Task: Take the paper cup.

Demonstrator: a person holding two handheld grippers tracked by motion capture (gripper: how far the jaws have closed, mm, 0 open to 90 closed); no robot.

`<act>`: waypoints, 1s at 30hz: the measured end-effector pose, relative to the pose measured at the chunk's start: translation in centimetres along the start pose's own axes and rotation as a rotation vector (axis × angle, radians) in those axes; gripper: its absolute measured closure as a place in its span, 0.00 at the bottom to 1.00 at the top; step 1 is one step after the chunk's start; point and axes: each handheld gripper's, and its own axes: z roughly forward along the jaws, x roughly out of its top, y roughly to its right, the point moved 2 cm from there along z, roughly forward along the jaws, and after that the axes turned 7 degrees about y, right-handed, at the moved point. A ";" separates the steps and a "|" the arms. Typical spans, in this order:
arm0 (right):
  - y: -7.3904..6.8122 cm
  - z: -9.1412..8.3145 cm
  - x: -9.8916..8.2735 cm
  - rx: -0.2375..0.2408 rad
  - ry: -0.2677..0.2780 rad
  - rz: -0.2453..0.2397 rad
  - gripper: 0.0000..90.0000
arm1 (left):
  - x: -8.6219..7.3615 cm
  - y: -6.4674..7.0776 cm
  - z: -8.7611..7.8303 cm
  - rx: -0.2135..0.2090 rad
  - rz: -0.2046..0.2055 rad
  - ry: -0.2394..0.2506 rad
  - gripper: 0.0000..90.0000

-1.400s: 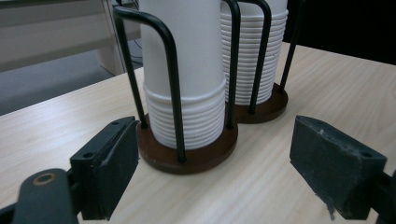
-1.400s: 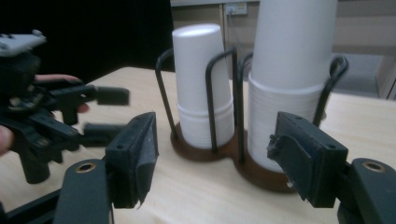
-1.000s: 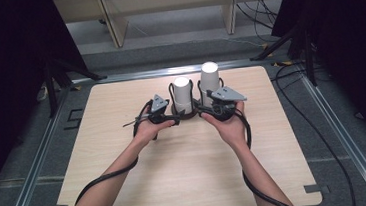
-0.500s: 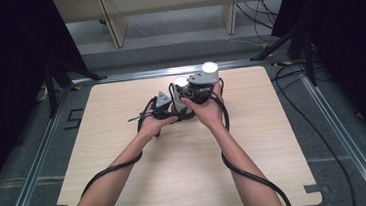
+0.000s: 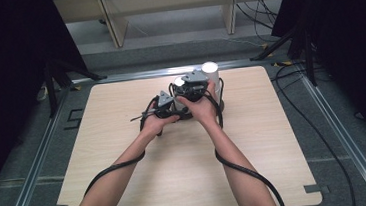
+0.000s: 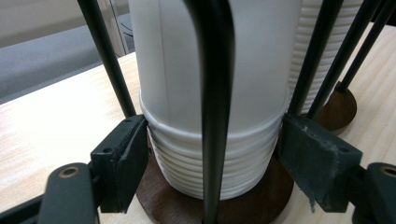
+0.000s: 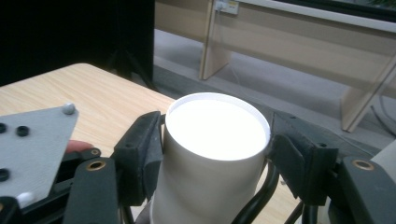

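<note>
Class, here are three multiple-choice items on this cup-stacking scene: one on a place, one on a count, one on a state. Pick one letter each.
1. Where do the left gripper's jaws stand?
A. At the stack's top
B. Either side of the stack's low ribbed rims
C. Flat on the table, away from the cups

2. How many white cup stacks are on the table?
A. One
B. Two
C. Four

3. How does the cup between the right gripper's jaws sit?
A. On its side
B. Mouth up
C. Upside down

Answers:
1 B: the left gripper, whose jaws have just been closing, flanks the cup stack just above its brown base.
2 B: the high view shows a second stack beside it.
3 C: the top cup shows its closed bottom between the jaws of the right gripper, which have just been opening.
</note>
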 end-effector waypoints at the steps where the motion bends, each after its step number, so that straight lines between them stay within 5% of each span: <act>1: -0.1 0.2 0.0 -0.002 -0.006 -0.004 0.39 | 0.0 0.0 0.0 0.001 0.002 0.002 0.27; 8: -0.6 0.4 0.0 -0.025 -0.028 0.040 0.39 | 0.0 0.0 -0.1 0.001 0.012 0.003 0.28; 9: -0.5 0.5 0.0 -0.038 -0.028 0.006 0.38 | 0.0 -0.1 -0.1 0.006 0.015 0.004 0.28; 12: -0.7 0.7 -0.2 -0.041 -0.035 0.009 0.37 | 0.0 -0.1 -0.1 0.004 0.017 0.004 0.28; 21: -0.7 1.0 -0.4 -0.062 0.026 0.075 0.39 | -0.1 -0.1 -0.1 0.003 0.028 0.000 0.28; 30: -0.9 0.7 -0.2 -0.050 0.033 0.067 0.40 | 0.0 -0.1 -0.1 0.001 0.040 -0.001 0.28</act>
